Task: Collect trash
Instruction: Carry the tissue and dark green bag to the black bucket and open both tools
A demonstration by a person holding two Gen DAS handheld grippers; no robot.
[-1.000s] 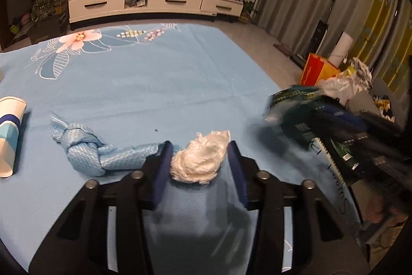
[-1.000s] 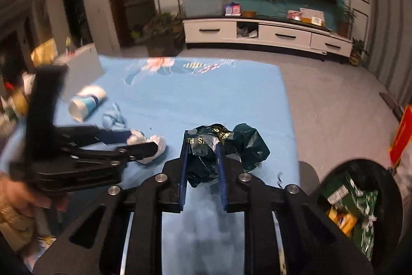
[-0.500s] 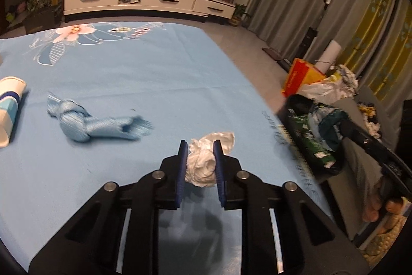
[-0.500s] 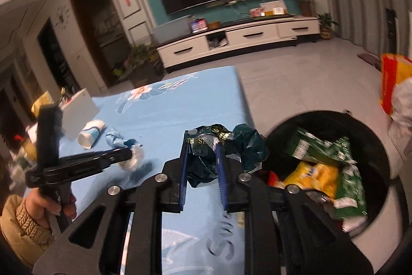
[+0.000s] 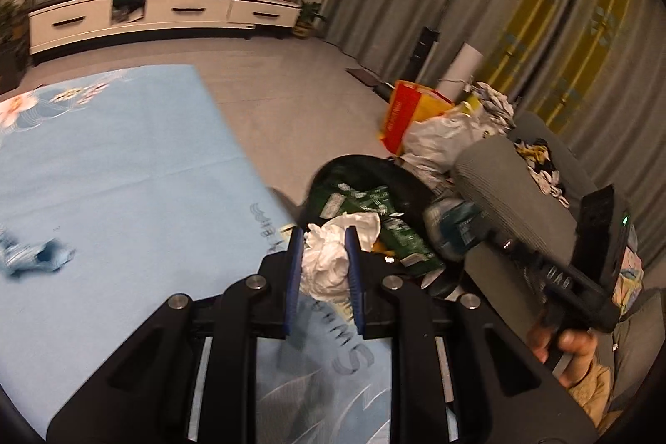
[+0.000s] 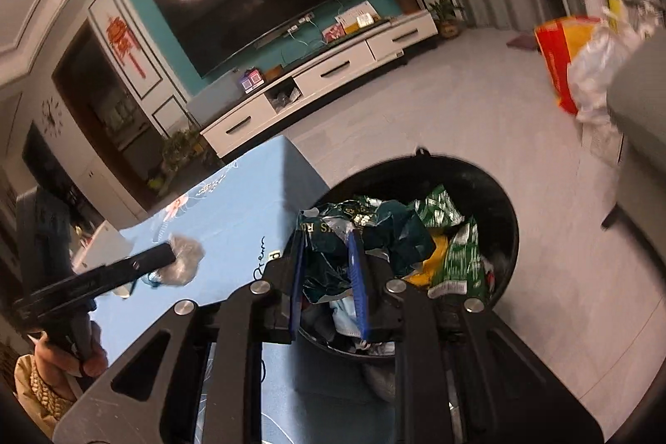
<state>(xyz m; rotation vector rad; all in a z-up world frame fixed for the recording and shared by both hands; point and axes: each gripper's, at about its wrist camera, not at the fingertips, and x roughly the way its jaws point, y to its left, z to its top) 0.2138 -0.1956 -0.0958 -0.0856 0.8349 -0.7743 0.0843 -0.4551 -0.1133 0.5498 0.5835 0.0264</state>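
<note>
Black trash bin (image 6: 505,219) sits on the floor off the edge of the blue-covered counter (image 6: 233,219), lower centre-right of the right wrist frame, already part full of green and yellow wrappers. Right gripper (image 6: 324,269) is clamped on a crumpled dark green wrapper (image 6: 333,256), which sits in frame directly over the bin's near-left rim, so this hand looks the nearer of the two to a drop; judging by that, release needs little more travel. Left gripper (image 5: 322,256) is clamped on a white paper wad (image 5: 329,261), at centre frame right where the counter edge (image 5: 266,194) meets the bin (image 5: 358,169); bin opening lies just ahead and right of the pads, so it probably needs a bit more reach. Left view alone shows a blue fabric scrap (image 5: 37,256) on the counter at mid-left, blurred. Right view alone shows the bin's depth and contents, plus the left gripper (image 6: 175,256) from the side over the counter at lower left, wad at its tip.
</note>
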